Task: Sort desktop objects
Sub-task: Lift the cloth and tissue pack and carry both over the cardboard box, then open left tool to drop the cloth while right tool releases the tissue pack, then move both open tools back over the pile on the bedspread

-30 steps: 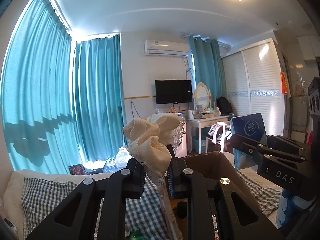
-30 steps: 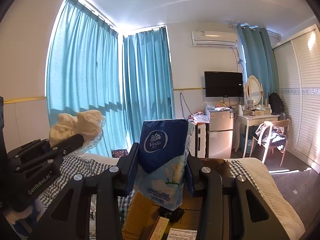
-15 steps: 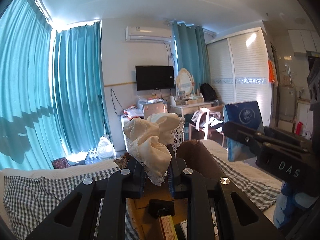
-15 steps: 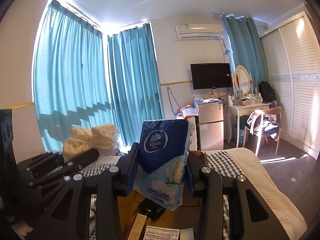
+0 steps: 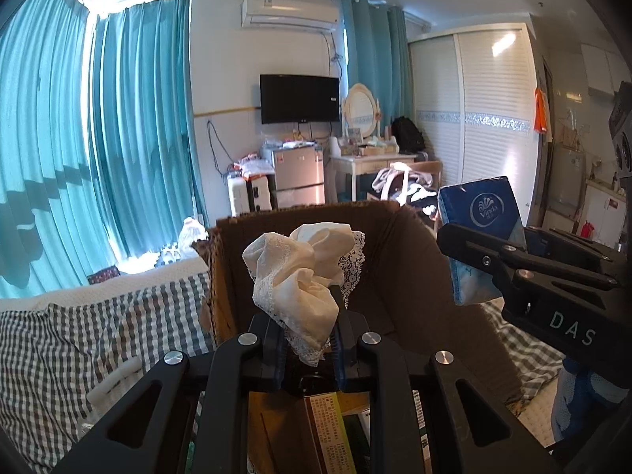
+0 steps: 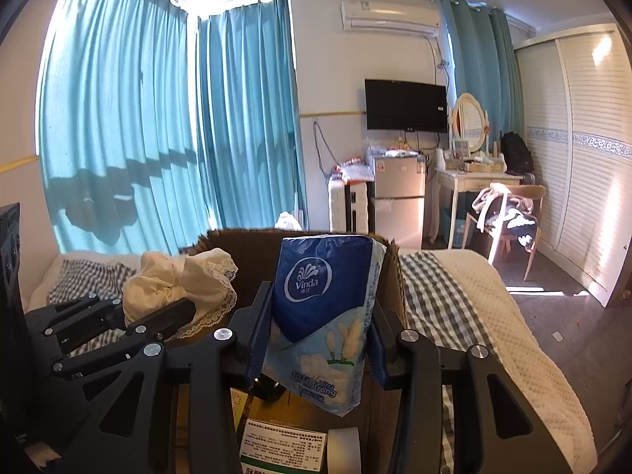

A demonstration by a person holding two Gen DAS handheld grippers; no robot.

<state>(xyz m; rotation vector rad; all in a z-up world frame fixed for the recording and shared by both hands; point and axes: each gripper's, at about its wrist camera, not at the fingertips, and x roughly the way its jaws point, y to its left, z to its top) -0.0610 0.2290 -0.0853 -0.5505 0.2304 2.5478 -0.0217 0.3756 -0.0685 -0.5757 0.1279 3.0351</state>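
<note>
Clamping a crumpled cream cloth with lace trim (image 5: 304, 276), the left gripper (image 5: 307, 339) has both fingers pressed against the bundle's lower part, most of the fabric bulging above the fingertips. The right gripper (image 6: 318, 341) is closed on a blue-and-white plastic pack of Vinda tissues (image 6: 326, 312), which stands upright between its blue pads (image 6: 256, 339), top and bottom ends sticking out past them. Both held things hang over the open brown cardboard box (image 5: 399, 260), near its far wall. Printed cartons (image 6: 282, 448) lie inside, below the grippers, on the box floor.
</note>
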